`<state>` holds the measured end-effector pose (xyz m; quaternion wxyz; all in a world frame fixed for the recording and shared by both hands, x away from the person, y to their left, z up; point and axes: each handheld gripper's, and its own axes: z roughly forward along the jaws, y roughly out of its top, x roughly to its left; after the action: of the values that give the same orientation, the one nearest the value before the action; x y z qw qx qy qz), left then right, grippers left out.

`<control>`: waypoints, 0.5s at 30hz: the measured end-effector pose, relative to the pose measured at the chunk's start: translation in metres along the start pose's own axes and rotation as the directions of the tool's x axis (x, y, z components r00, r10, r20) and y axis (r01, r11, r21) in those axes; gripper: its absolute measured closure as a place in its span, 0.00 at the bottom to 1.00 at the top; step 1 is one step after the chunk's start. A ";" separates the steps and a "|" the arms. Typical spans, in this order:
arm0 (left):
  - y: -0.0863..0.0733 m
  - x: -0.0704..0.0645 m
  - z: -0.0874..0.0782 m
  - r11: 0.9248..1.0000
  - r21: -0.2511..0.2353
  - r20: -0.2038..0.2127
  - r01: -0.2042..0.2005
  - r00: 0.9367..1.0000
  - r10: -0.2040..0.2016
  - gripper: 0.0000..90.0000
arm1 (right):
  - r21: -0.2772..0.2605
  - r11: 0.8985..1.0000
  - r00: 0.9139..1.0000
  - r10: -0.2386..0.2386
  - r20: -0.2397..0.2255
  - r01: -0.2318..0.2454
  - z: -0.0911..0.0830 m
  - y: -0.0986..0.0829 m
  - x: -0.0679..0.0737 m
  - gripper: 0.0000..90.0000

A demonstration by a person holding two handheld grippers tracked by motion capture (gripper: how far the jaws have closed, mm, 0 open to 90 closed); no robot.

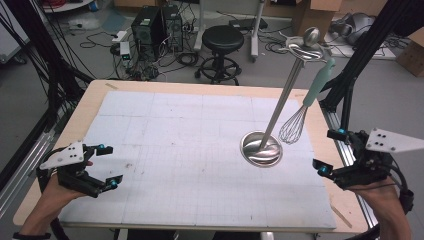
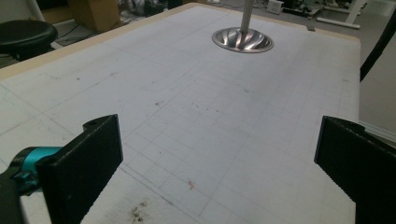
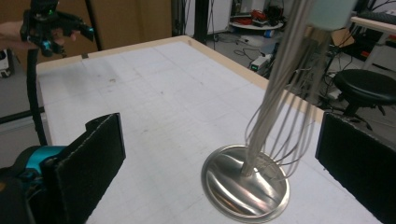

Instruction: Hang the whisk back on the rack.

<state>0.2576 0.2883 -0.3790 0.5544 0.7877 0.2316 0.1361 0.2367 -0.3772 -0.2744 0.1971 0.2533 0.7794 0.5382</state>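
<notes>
Item: whisk [image 1: 301,111], pale green handle, hanging from the top of the steel stand [image 1: 262,148]. Right gripper [image 1: 334,152]: jaws wide, empty, just beside the stand. Left gripper [image 1: 102,167]: wide, empty, well apart from it. Judged status: nothing handled yet; whisk remains to be taken.

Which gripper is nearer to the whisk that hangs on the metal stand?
The right gripper is nearer: it is open just beside the whisk, at the table's right edge. The left gripper is open far across the mat, near the opposite edge.
</notes>
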 end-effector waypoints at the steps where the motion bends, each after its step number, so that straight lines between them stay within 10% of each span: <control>1: 0.000 0.000 0.000 1.000 -0.002 0.000 -0.002 1.000 0.002 0.02 | 0.000 1.000 1.000 0.002 -0.008 -0.002 0.003 -0.003 0.003 0.01; 15: -0.001 -0.008 -0.003 1.000 -0.016 -0.003 -0.015 1.000 0.015 0.02 | -0.018 1.000 0.997 0.012 -0.073 -0.013 0.046 -0.041 0.026 0.01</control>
<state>0.2487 0.2867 -0.3786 0.5594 0.7847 0.2255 0.1432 0.2357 -0.3394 -0.3295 0.1677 0.2366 0.7794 0.5554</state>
